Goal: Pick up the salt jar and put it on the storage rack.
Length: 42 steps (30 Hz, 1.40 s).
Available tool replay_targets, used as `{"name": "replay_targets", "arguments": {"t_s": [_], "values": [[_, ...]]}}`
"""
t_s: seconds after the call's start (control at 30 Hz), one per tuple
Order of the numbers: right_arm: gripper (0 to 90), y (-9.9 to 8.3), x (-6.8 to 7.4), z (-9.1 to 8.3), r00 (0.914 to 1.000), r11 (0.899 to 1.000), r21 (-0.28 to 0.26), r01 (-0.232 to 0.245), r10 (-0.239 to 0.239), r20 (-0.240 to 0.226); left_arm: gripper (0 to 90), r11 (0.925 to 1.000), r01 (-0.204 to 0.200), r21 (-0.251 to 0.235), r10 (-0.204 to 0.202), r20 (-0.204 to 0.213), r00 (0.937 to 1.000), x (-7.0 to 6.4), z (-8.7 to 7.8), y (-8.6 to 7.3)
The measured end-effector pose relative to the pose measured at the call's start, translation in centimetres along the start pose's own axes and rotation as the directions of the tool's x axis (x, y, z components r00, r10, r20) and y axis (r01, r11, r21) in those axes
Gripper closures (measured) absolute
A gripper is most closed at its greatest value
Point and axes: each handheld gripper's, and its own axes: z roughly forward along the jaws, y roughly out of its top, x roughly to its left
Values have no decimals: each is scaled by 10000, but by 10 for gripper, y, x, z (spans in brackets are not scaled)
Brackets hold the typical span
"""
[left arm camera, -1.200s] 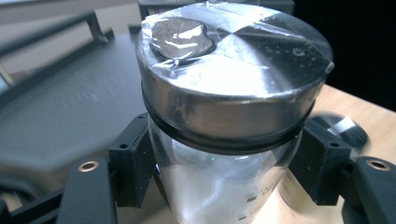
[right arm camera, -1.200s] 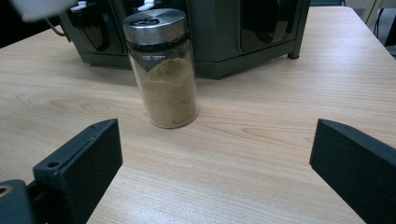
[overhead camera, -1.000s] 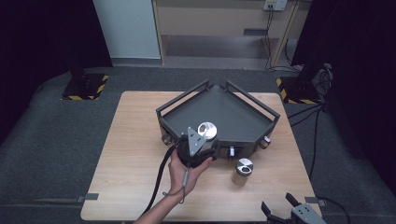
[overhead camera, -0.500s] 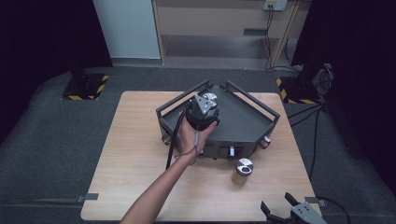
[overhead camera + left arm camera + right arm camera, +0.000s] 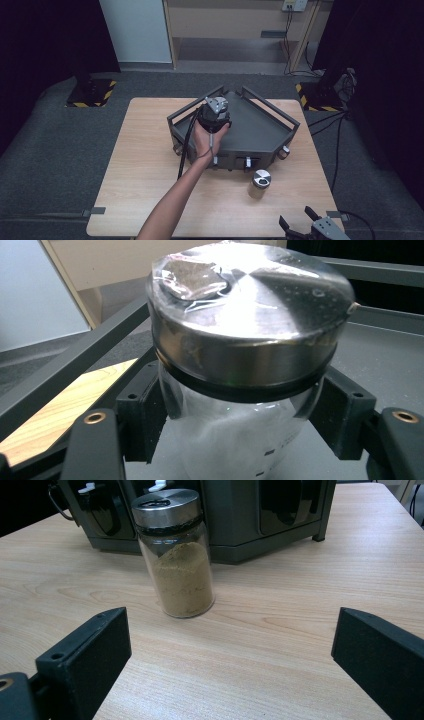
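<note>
The table [image 5: 150, 165] is a pale wooden top with grey carpet on all sides; its left half is bare, leaving wide open room there, and a broad bare strip runs along its near edge. On the far right part of the table stands a dark grey rack [image 5: 260, 131], a wedge-shaped stand with a raised rail round its flat top and 1 corner pointing away from the person. Its near face reaches toward the middle of the table, and its right corner stops short of the table's right edge.

The person's left forearm comes in from the near edge and crosses the bare wood to the rack's left side. There the left gripper [image 5: 216, 111] hangs over the rack's top, just inside the left rail. In the left gripper view its 2 jaws are closed on a glass jar with white powder [image 5: 245, 430], 1 pad on each side just below the jar's steel lid [image 5: 250, 305]; the rail runs close behind on the left, and flat grey rack top lies open to the right.

A second jar with brown powder [image 5: 259, 183] stands upright on the wood just in front of the rack's near face, apart from it.

The right gripper [image 5: 300, 226] sits at the table's near right edge, jaws spread wide and holding nothing, well short of the brown jar.
</note>
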Motion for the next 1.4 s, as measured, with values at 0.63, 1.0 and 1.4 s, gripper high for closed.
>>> {"name": "replay_targets", "arguments": {"t_s": [0.63, 1.0, 1.4], "values": [[25, 0, 1, 1, 10000, 10000, 40, 8, -8, 40, 297, 9989, 280, -388, -281, -12, 9996, 2, 4, -12], [25, 0, 1, 0, 10000, 10000, 2, 52, -52, 35, 230, 9989, 313, -355, -318, -130, 9994, 1, 4, -11], [25, 0, 3, 0, 9999, 9999, -24, 131, -131, 27, 1, 9982, -53, -599, 38, -252, 9997, -9, -19, -14]]}}
